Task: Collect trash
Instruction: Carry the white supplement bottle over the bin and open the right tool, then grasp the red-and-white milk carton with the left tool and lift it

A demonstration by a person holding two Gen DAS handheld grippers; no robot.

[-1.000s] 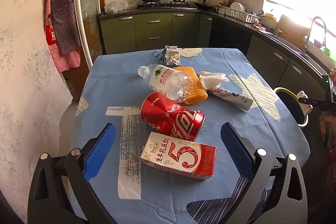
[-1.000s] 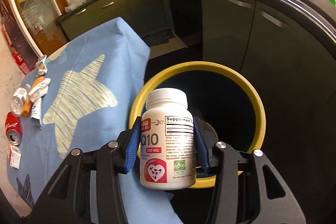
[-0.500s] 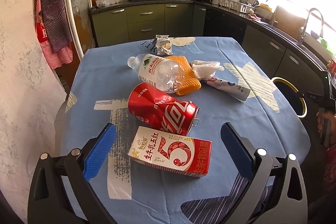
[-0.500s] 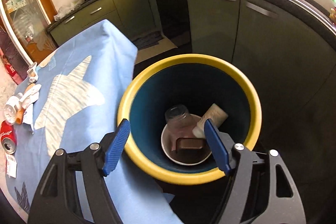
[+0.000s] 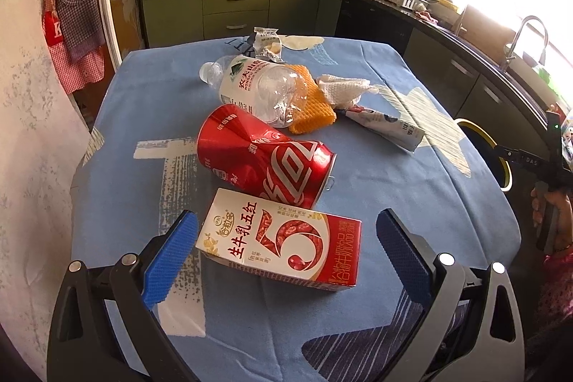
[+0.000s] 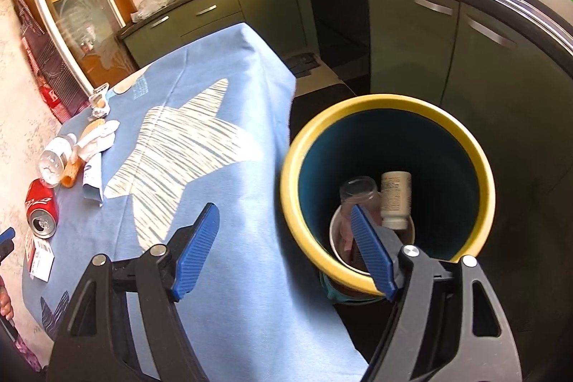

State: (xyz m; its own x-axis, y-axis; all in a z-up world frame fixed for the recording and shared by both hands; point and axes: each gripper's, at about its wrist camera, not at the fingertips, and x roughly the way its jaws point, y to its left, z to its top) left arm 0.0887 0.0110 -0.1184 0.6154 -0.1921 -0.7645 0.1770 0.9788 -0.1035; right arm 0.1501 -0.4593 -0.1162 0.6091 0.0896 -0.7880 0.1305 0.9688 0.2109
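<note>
Milk carton (image 5: 283,244) flat, long axis crosswise between open left gripper (image 5: 286,255)

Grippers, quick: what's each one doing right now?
Left gripper: open, milk carton between its jaws, not gripped.
Right gripper: just opened, empty.
</note>
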